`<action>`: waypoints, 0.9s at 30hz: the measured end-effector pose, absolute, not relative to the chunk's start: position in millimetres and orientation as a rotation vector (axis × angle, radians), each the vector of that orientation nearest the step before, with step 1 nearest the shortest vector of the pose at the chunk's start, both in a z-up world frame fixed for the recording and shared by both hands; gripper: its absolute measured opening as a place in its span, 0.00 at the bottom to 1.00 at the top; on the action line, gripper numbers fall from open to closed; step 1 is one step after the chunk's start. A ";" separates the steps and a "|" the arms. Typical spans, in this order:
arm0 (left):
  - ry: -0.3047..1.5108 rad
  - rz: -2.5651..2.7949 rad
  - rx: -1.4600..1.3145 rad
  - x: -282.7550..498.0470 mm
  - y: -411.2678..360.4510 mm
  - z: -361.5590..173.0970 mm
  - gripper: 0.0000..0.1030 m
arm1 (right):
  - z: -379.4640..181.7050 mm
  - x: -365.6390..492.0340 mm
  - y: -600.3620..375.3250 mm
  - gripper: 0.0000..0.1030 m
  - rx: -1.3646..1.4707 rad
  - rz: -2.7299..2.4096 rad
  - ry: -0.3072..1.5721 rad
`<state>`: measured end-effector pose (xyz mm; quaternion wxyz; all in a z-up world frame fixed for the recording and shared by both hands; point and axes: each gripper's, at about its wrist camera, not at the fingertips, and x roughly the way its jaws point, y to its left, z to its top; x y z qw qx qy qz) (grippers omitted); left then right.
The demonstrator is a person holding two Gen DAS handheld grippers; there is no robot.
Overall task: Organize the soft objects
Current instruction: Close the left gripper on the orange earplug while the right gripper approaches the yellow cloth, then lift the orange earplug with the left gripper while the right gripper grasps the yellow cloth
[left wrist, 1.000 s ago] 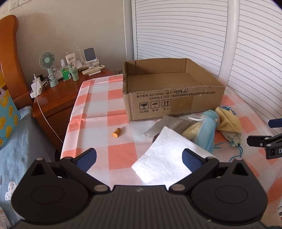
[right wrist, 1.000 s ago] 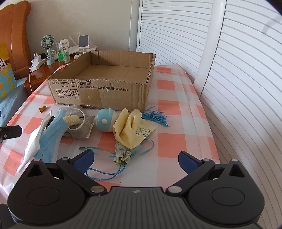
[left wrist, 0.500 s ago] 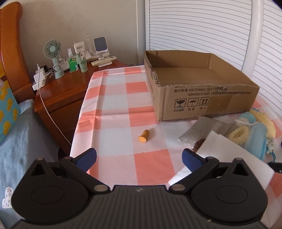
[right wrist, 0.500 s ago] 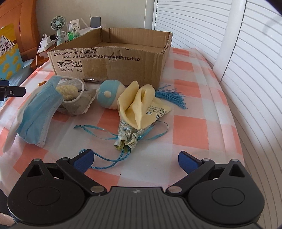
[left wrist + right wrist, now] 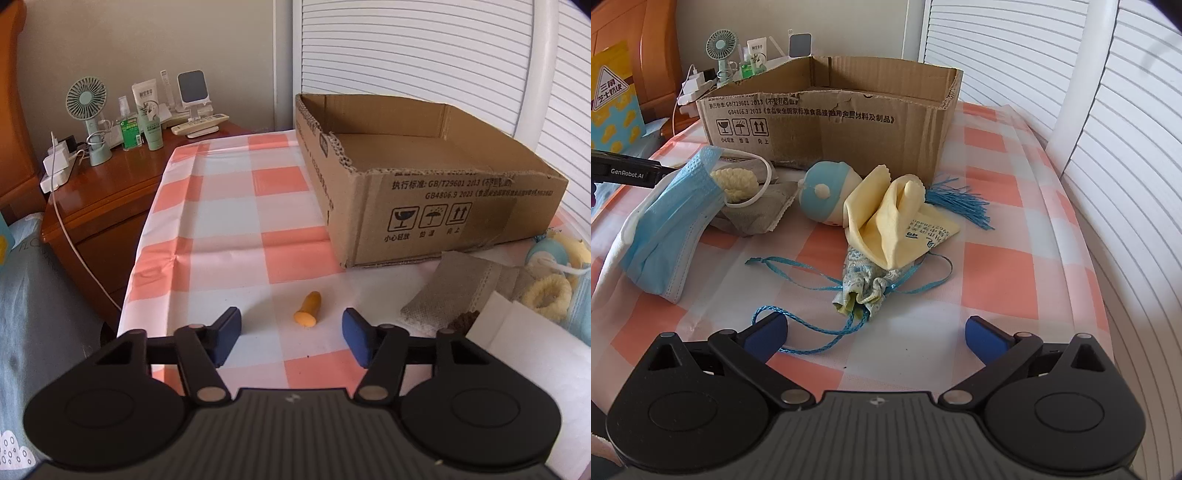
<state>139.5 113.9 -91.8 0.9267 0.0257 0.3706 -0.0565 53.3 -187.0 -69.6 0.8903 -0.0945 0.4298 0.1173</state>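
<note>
A table draped in an orange-and-white checked cloth [image 5: 229, 221] carries an open cardboard box [image 5: 436, 206], an orange earplug [image 5: 308, 314] at its seven o'clock, and, at six o'clock, a blue face mask [image 5: 668, 221], grey pouch [image 5: 757, 210] and yellow cloth [image 5: 897, 218].

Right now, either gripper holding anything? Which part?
Nothing held. Left gripper has just been closing, jaws apart, with the orange earplug ahead of them, untouched. Right gripper is open and holds nothing.
</note>
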 end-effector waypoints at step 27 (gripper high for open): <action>0.762 -0.252 0.093 142.1 99.4 -89.1 0.20 | -70.0 51.0 -186.3 1.00 -0.190 0.239 0.869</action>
